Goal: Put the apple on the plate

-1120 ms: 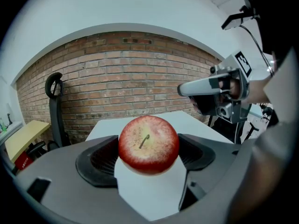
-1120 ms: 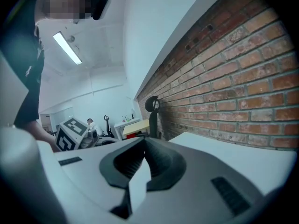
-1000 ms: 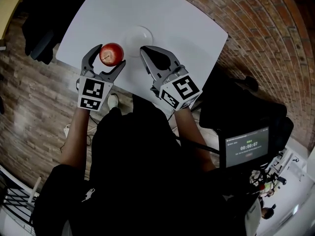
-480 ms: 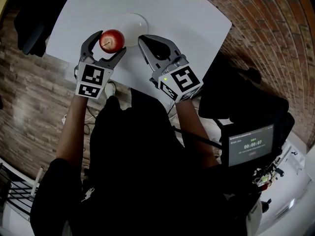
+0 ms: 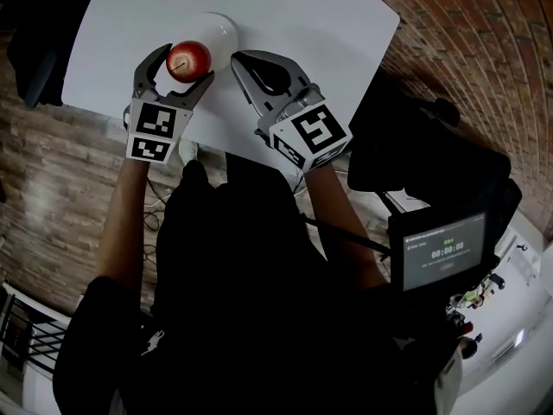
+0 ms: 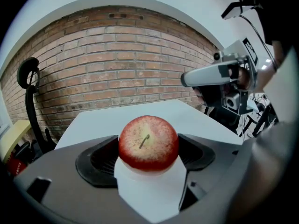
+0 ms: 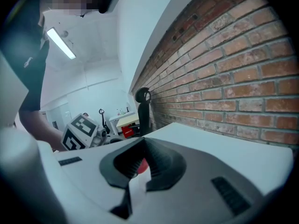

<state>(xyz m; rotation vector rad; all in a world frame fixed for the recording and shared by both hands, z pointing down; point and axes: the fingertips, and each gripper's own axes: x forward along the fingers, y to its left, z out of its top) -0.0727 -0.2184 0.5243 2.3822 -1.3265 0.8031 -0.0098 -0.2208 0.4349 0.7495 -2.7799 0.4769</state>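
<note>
A brick wall (image 6: 117, 59) stands beyond the left jaw tips, and a white table (image 5: 294, 24) spreads beneath both pairs of jaws. In the head view the person's dark clothing (image 5: 242, 301) covers the table's near edge. The left gripper (image 5: 184, 62) has its jaws spread wide and clamped on the apple (image 6: 148, 143), one pad pressed to each side and the stem turned back toward that gripper's camera. The right gripper (image 5: 238, 58) is just beside it with its jaw tips together, holding nothing. Through the slit behind those tips only a red sliver of the apple shows. The plate (image 5: 223, 26) lies just past the left jaw tips, white on white, with its near rim hidden behind the apple (whether the fruit is over the rim or just short of it is hard to judge).
</note>
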